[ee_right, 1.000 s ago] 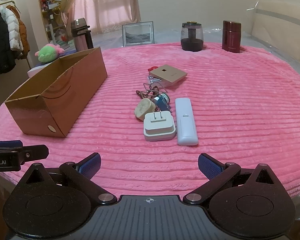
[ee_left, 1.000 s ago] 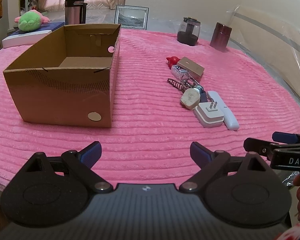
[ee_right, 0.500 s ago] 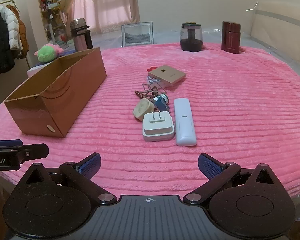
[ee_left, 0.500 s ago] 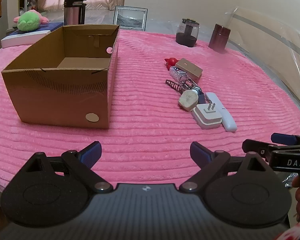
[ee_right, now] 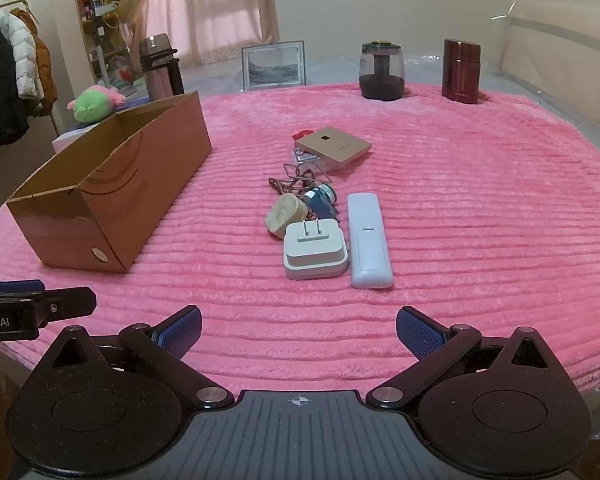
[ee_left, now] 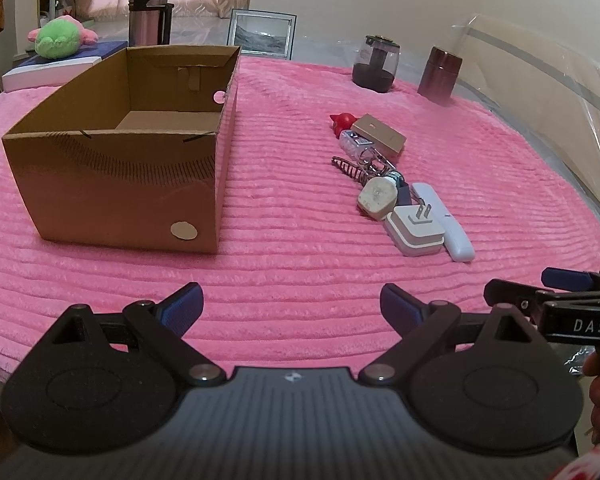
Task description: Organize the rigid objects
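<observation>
Pink ribbed blanket covers the whole working surface, apparently a bed, with clear plastic sheeting at its far edge.

Change noted: against the views of a second ago, nothing on the blanket has been displaced. Only the viewpoints have drifted slightly; both tools remain low at the near edge. The sorting has therefore not begun, and every item is still to be moved.

Task items: a loose line of rigid objects lies at about 12 o'clock from the right tool and at 1 o'clock from the left tool. Nearest is the white plug adapter, prongs up, with the white remote just beside it at 3 o'clock. Behind them come a beige plug, a small blue item, a tangle of wire or springs that is hard to resolve, a tan flat box and a red piece partly hidden behind it.

Tools: both stand with jaws spread wide and hold nothing.

Containers: the cardboard box, at 11 o'clock from the left tool and well apart from the objects, is open-topped; the part of its floor in view is bare. Two dark jars, a flask, a picture frame and a green plush toy stand beyond.
</observation>
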The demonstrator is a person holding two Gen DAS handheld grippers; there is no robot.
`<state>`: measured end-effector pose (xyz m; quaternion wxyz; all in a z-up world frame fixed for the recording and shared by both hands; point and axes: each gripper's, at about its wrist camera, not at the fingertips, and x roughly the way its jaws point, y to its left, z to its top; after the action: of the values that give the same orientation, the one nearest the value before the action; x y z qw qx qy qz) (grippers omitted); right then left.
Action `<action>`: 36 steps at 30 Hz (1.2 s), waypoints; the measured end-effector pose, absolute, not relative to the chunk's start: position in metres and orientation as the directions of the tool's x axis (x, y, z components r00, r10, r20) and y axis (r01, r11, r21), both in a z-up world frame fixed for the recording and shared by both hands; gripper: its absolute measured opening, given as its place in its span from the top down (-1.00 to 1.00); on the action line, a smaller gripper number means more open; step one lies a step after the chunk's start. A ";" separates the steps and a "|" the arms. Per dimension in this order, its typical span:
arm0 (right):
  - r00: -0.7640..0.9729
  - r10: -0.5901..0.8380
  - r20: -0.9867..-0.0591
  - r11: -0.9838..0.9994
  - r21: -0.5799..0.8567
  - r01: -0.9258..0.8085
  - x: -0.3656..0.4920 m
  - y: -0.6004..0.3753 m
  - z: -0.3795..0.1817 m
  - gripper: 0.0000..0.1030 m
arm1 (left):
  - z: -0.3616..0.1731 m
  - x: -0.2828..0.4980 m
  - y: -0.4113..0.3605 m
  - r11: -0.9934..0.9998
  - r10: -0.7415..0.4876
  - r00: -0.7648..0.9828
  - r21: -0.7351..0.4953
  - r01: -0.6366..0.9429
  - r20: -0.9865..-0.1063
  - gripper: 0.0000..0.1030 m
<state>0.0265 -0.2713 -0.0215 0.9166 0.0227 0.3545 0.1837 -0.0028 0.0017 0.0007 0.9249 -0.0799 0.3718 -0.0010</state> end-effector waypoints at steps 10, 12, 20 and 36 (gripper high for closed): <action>0.676 0.350 -0.648 0.933 0.174 -0.315 0.029 -0.274 -0.026 -0.95 | -0.002 -0.001 0.001 0.987 -0.061 0.723 -0.150 -0.060 -0.688 -0.81; 0.675 0.349 -0.650 0.933 0.175 -0.314 0.030 -0.274 -0.026 -0.95 | -0.002 0.000 0.001 0.987 -0.063 0.721 -0.151 -0.059 -0.690 -0.81; 0.671 0.343 -0.657 0.936 0.177 -0.306 0.033 -0.277 -0.030 -0.95 | -0.006 0.005 -0.003 0.987 -0.073 0.718 -0.155 -0.049 -0.693 -0.81; 0.706 0.278 -0.651 0.957 0.125 -0.261 0.067 -0.308 -0.055 -0.95 | -0.027 0.045 -0.028 0.983 -0.144 0.710 -0.184 0.020 -0.690 -0.82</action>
<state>0.0673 -0.3081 -0.0554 0.9236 0.0120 0.3543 0.1459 0.0446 -0.0282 -0.0269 0.9210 -0.0816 0.3783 -0.0444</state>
